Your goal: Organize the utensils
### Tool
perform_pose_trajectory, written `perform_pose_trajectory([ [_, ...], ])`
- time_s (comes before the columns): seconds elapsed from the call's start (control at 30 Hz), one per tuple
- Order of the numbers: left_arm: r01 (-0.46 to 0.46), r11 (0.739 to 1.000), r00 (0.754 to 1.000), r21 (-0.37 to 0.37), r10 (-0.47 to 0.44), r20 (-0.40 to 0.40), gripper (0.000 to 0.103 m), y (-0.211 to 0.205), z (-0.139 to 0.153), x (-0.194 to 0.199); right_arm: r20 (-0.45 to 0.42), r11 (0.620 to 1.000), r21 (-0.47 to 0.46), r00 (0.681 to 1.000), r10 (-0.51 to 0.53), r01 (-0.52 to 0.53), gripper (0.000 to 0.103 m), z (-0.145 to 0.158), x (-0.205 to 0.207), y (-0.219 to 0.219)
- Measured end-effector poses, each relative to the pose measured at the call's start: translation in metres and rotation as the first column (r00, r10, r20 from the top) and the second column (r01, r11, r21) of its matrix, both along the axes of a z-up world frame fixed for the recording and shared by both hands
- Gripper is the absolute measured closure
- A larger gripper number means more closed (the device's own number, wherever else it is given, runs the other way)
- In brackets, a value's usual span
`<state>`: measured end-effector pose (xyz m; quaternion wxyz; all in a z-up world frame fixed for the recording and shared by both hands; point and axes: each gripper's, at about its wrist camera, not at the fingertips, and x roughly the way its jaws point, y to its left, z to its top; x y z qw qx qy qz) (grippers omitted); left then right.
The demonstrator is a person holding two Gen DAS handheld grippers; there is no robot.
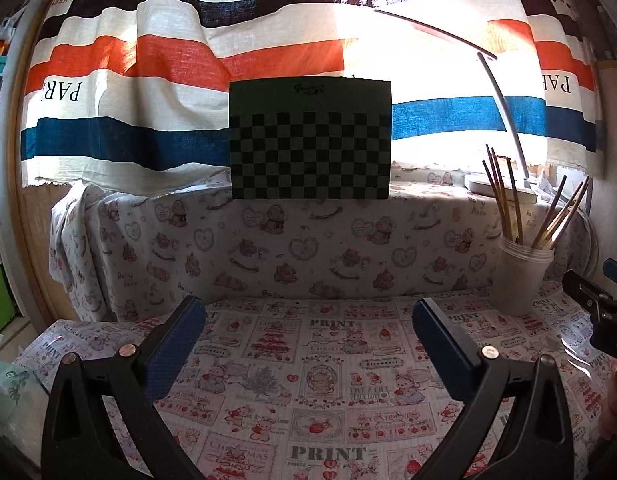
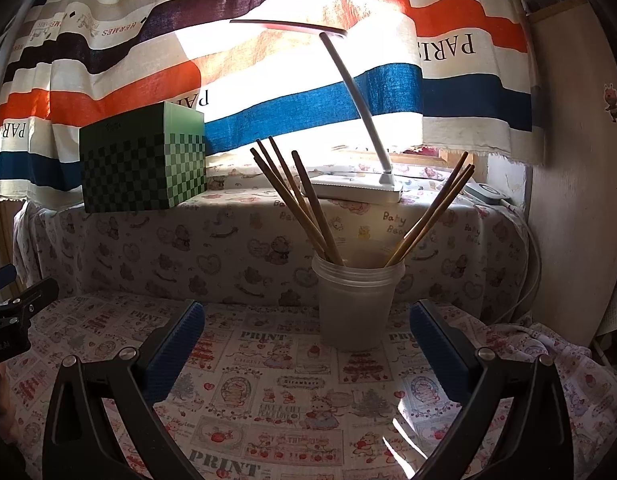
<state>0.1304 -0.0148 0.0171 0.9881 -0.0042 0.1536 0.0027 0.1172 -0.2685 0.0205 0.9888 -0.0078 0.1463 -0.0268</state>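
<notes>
Chopsticks (image 2: 308,200) stand in the plastic cup (image 2: 358,304), both grippers' jaws spread wide, empty above the tablecloth (image 2: 292,392).

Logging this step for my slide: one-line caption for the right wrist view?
Open right gripper faces a translucent cup of wooden chopsticks on the patterned tablecloth.

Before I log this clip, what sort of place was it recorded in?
Probably a home desk nook by a window. A striped fabric curtain glows with daylight, a white desk lamp stands on the cloth-covered ledge, and a translucent plastic cup of wooden chopsticks sits on the cartoon-print tablecloth.
</notes>
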Motion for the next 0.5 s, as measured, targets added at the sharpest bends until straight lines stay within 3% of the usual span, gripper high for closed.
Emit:
perform_pose_trajectory([
  [0.5, -0.017, 1.000, 1.000, 0.004, 0.017, 0.009, 0.000, 0.0017, 0.0010, -0.0021, -0.002, 1.000, -0.003, 1.000, -0.004, 0.004, 0.000, -0.0002, 0.0006, -0.0015],
])
